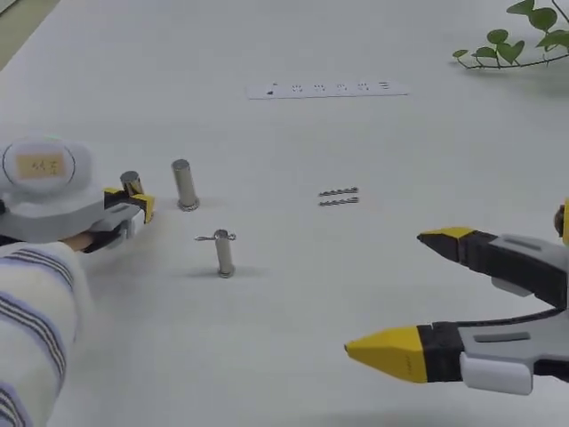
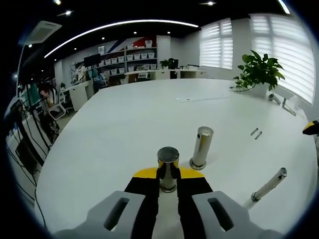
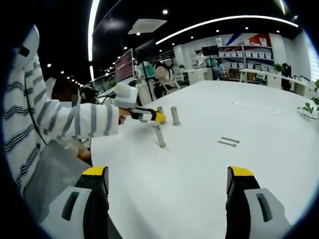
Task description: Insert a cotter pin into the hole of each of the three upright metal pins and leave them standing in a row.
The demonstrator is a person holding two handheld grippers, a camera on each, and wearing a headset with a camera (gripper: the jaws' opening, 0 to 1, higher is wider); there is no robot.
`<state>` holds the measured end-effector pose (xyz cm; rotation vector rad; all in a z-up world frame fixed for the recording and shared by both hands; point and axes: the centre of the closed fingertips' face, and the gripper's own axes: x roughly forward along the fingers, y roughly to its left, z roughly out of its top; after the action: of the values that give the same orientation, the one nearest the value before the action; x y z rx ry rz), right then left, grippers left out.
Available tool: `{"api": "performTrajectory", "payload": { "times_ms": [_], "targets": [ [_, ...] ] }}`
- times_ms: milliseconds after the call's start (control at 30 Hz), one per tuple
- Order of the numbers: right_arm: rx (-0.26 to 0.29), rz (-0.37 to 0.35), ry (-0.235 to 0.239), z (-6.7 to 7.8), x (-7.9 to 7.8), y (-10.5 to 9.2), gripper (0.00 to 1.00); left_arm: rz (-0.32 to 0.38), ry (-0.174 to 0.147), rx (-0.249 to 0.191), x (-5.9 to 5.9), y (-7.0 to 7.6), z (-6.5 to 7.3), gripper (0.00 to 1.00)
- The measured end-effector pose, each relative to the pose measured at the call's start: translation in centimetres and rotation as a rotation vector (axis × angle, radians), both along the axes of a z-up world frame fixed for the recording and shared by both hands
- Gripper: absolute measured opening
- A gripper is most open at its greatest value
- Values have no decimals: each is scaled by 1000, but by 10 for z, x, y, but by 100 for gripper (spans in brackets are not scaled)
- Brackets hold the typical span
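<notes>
Step in hand, as judged: 2nd of 3 pins. One fitted, two to go.

- Left gripper [image 1: 135, 200]: far left of bench [image 1: 293, 356]. Jaws narrow, clamped on held pin [image 2: 168, 168], which is upright. Base on bench or lifted a touch: cannot tell, jaws hide it.
- Middle pin [image 1: 183, 184]: upright, just beside held pin, free. No cotter seen in it.
- Front pin [image 1: 224, 258]: upright, nearer the person, apart from the other two. Fitted cotter pin [image 1: 216, 237] sits through its top hole.
- Loose cotter pins [image 1: 338, 197]: qty 2, flat on bench side by side, between the pins and right gripper, well apart from both.
- Right gripper [image 1: 391, 294]: lower right in head view. Jaws wide, holding nothing.
- Misc: power strip [image 1: 327, 89] at far side, plant [image 1: 520, 40] at corner.

Next move calls for: right jaws to close on one loose cotter by its looped end, then thread it through the held pin's hole while left steadies it. Thin part, flat on bench, so likely a fiddly pickup. Front pin prob. needs lining up w/ the others later.
</notes>
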<state>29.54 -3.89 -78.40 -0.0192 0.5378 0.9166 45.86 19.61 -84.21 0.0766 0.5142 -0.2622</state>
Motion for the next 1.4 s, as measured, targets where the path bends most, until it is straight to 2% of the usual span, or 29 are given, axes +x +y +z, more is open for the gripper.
{"api": "performTrajectory", "payload": {
  "times_ms": [167, 233, 300, 400, 433, 500, 567, 667, 700, 800, 1033, 1233, 1333, 1400],
  "targets": [
    [-1, -10, -12, 3, -1, -3, 100, 18, 11, -27, -8, 3, 4, 11],
    [-1, -14, -18, 4, -1, -5, 100, 17, 3, -26, -12, 4, 9, 11],
    [-2, -17, -23, 5, -2, -6, 100, 23, -9, -47, -17, 5, 17, 11],
    [1, -24, -31, 6, -2, -8, 100, 1, -24, -35, -27, 5, 25, 11],
    [5, -25, -28, 6, -2, -9, 100, -9, -25, -18, -32, 5, 27, 11],
    [4, -25, -30, 7, -2, -10, 100, -9, -18, -11, -41, 7, 29, 11],
    [1, -23, -37, 8, -2, -11, 100, -10, 9, -32, -50, 6, 29, 11],
    [0, -20, -45, 10, -3, -12, 100, -31, 1, 1, -64, 4, 30, 11],
    [1, -20, -50, 10, -3, -12, 99, -33, 5, 2, -66, 3, 30, 11],
    [1, -14, -53, 10, -6, -12, 99, -42, 28, 13, -80, -2, 26, 11],
    [-3, 2, -72, 12, -8, -13, 99, -75, 37, 21, -105, -18, 32, 11],
    [-12, 24, -81, 13, -11, -14, 99, -84, 42, 18, -118, -31, 35, 11],
    [-8, 27, -85, 13, -12, -14, 99, -77, 49, -11, -123, -39, 34, 11],
    [-8, 31, -86, 13, -12, -14, 99, -84, 49, -7, -127, -45, 33, 11]
  ]
}}
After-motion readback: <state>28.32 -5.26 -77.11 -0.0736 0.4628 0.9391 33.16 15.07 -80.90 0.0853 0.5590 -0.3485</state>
